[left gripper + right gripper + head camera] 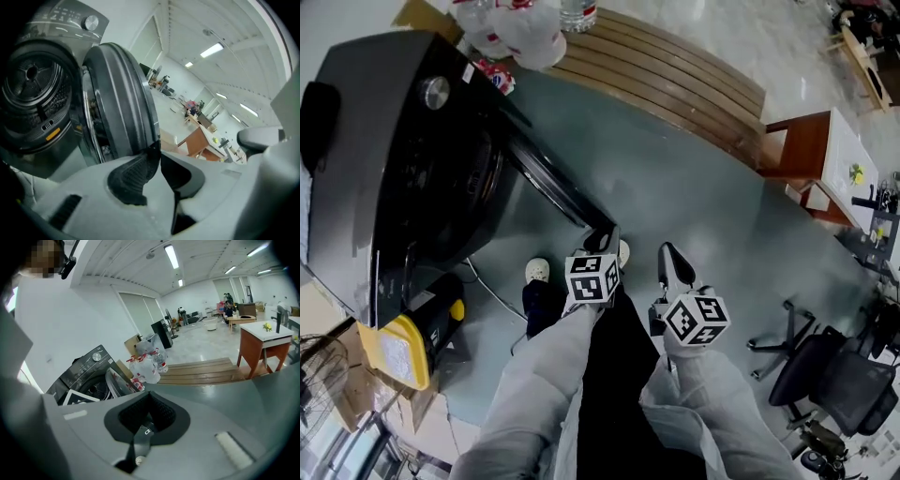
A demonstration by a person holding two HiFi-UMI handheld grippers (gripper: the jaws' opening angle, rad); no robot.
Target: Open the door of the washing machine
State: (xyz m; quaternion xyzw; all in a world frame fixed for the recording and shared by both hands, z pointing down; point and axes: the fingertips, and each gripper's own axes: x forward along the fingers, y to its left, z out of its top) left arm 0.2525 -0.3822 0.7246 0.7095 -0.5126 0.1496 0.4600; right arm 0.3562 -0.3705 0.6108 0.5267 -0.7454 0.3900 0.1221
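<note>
1. Although the task concerns only the door, the first thing at the far left is the dark grey front-loading washing machine [384, 159], with its steel drum [33, 89] exposed.
2. Its door [553, 187] stands well out from the opening. It is a thick round porthole with a dark ribbed rim and a bright inner ring. I judge it rigid and fairly heavy, and its smooth rim may be slippery. The free edge opposite the hinge is the place to grip, since it gives the most leverage.
3. The left gripper [607, 246] sits at that free edge, and the left gripper view shows its tongs pinched onto the door's rim.
4. The right gripper [667, 258] hangs just beside the left one, clear of the door, with its tongs pressed together on nothing.
</note>
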